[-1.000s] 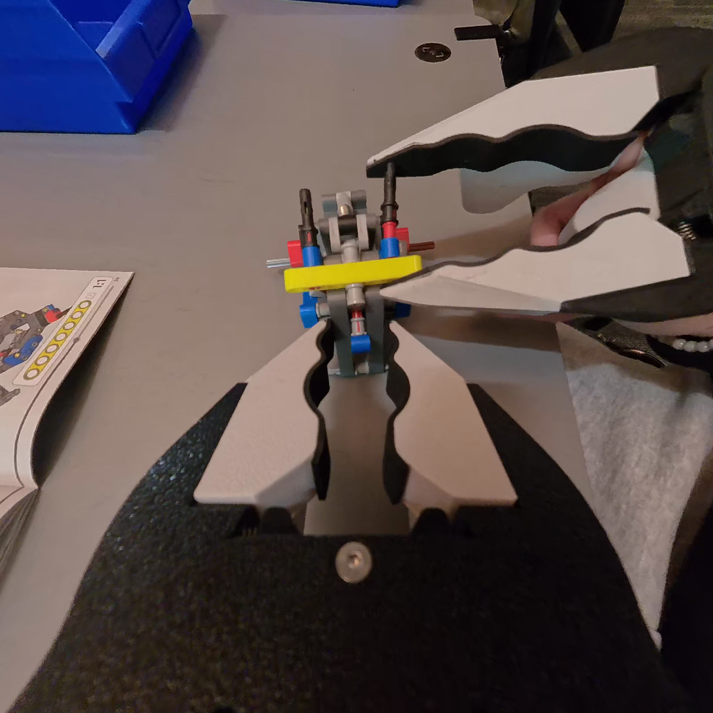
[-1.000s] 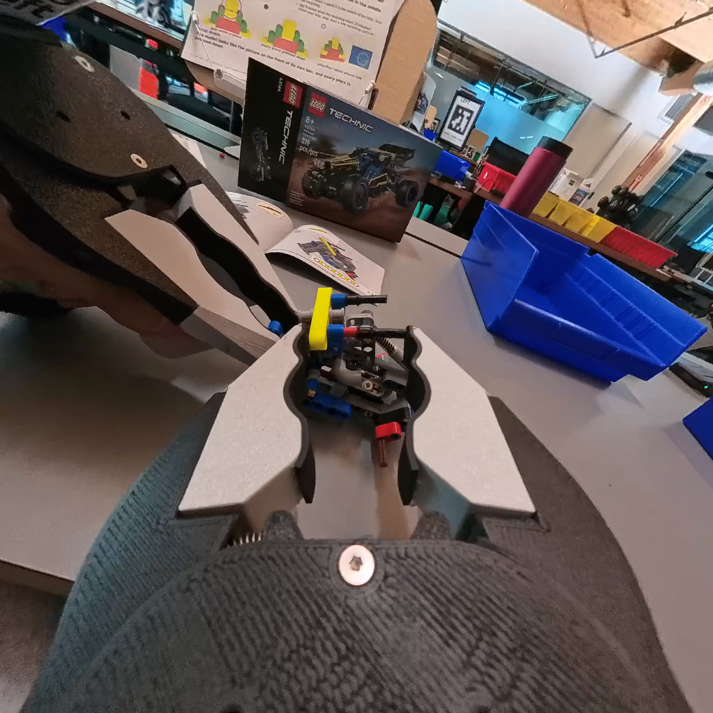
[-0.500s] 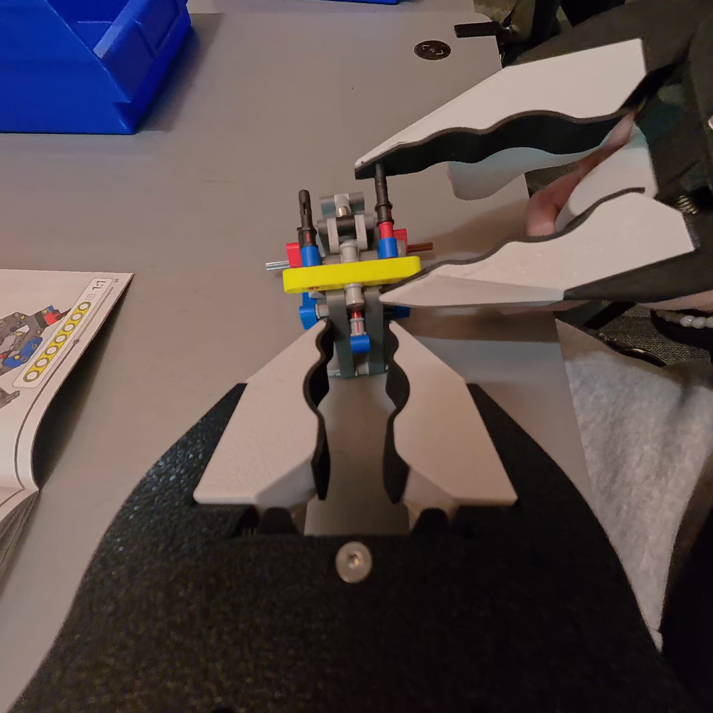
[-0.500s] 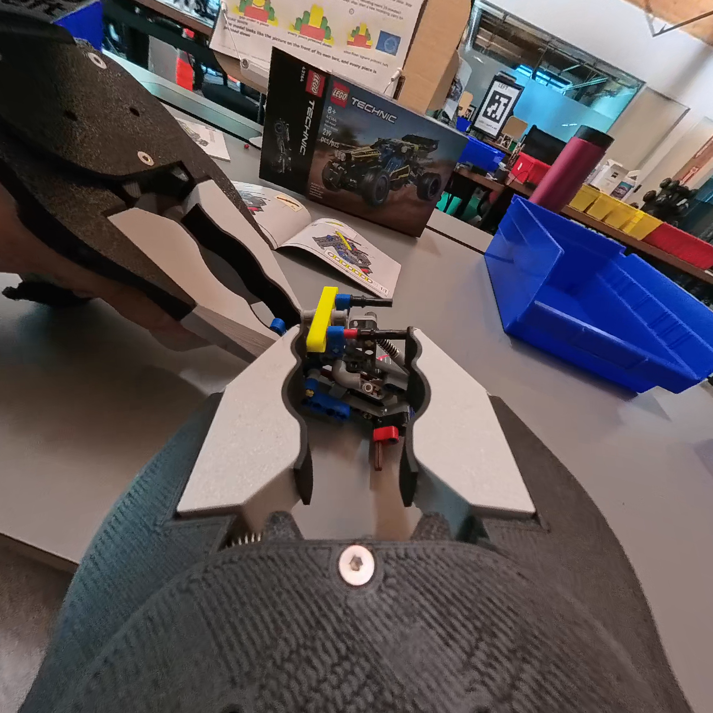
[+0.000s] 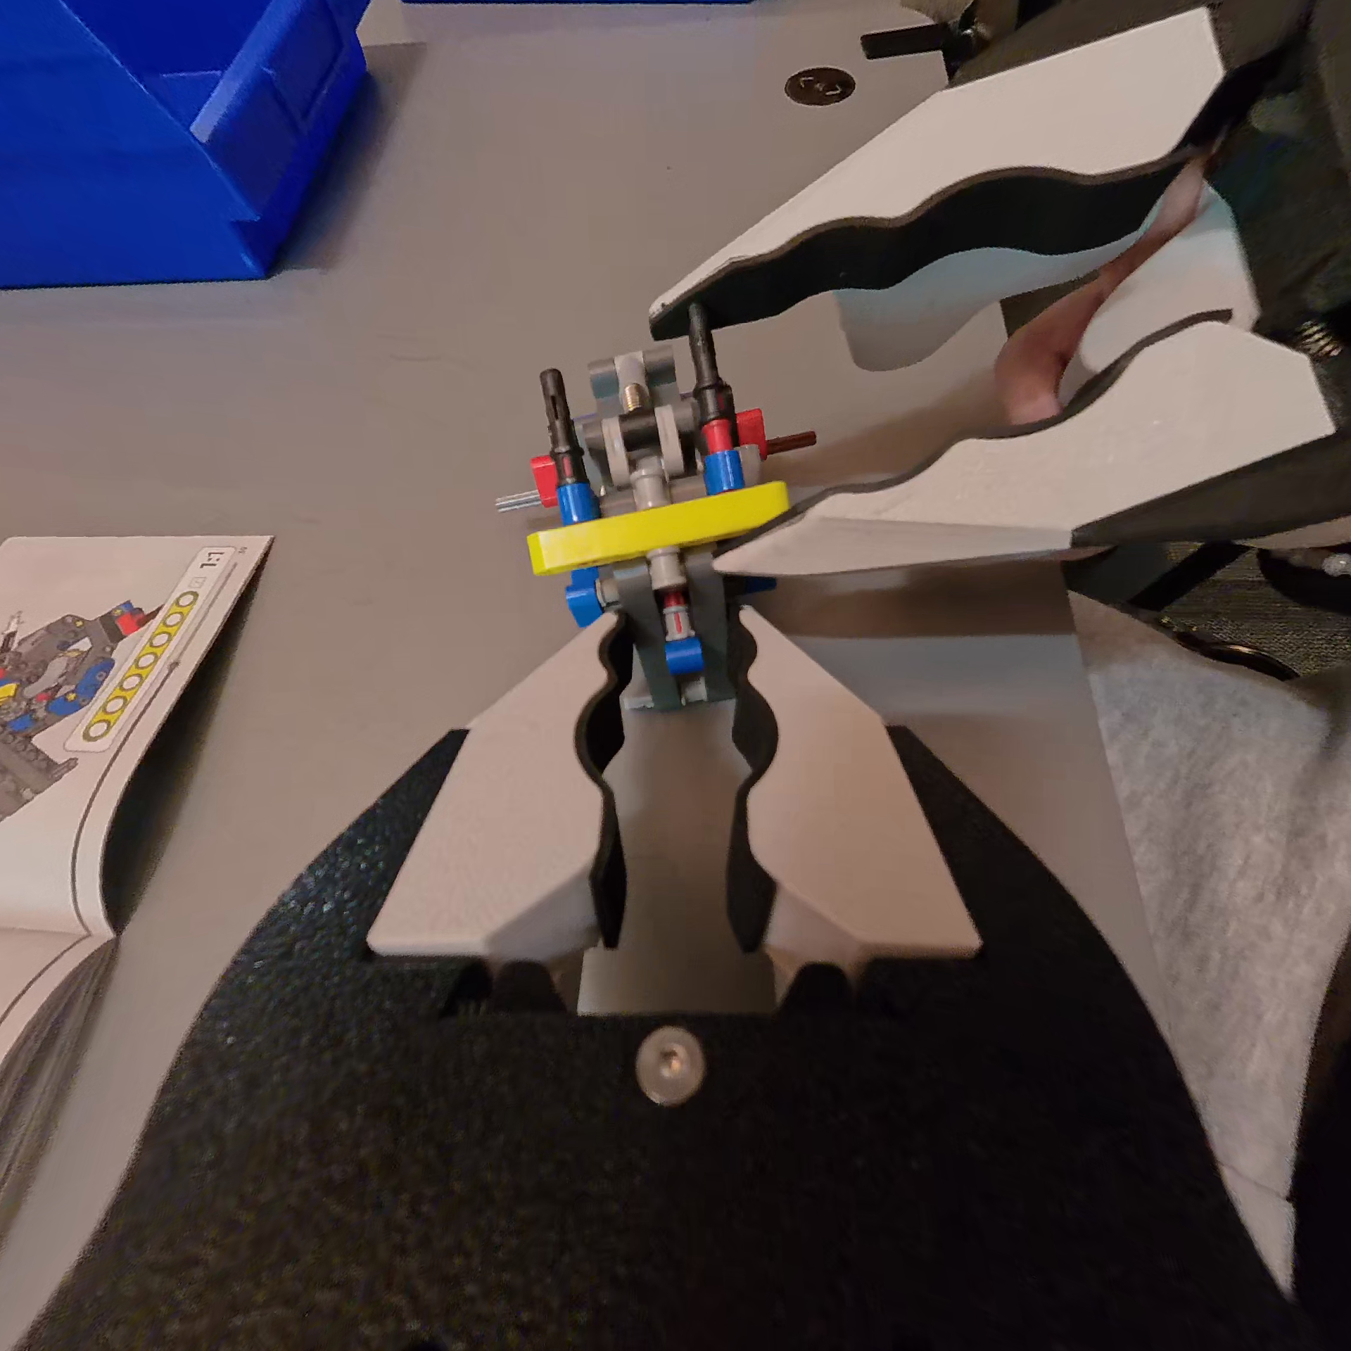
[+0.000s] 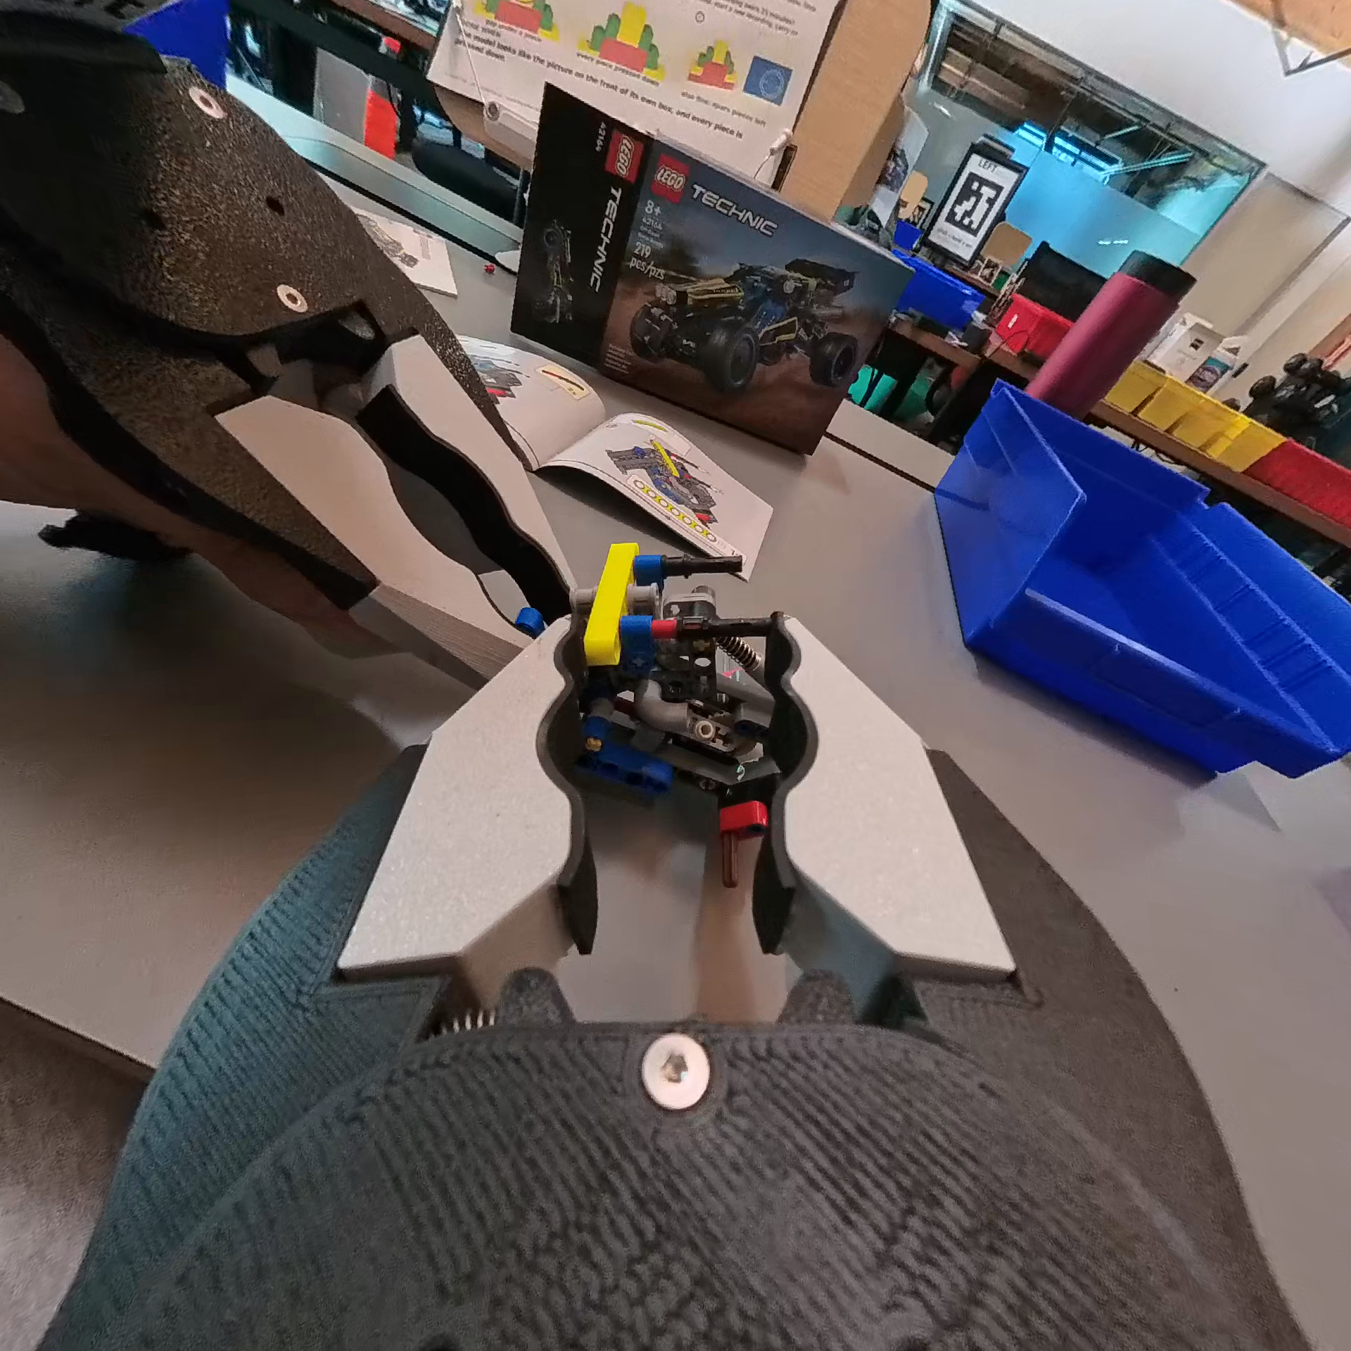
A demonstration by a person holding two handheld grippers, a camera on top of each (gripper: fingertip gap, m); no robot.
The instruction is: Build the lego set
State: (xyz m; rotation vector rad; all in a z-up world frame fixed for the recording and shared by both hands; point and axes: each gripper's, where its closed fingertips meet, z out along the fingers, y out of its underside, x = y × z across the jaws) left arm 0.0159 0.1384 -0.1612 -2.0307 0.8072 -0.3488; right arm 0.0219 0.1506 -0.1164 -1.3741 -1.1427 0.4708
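A small brick assembly [image 5: 651, 512] with a yellow beam [image 5: 658, 530], blue and red connectors and two black axles is held just above the grey table [image 5: 365, 365]. My left gripper [image 5: 676, 636] is shut on its dark grey base. My right gripper [image 5: 691, 446] comes in from the right. Its upper fingertip [image 5: 661, 318] presses on the end of one black axle [image 5: 703, 351], and its lower fingertip [image 5: 731, 564] sits against the yellow beam. In the right wrist view the assembly [image 6: 665, 694] sits between my right gripper's [image 6: 672, 636] fingers, and the left gripper [image 6: 439, 497] grips it from the left.
A blue bin [image 5: 146, 146] stands at the far left and also shows in the right wrist view [image 6: 1133, 621]. An open instruction booklet [image 5: 110, 694] lies on the left. A toy set box [image 6: 694, 270] and a maroon bottle [image 6: 1104, 329] stand behind. A person's pale sleeve [image 5: 1206, 841] is on the right. Some 5 centimetres of space lies between my two pairs of fingers.
Both grippers keep their hold. The right gripper has shifted slightly, and the yellow beam now tilts with its right end higher.
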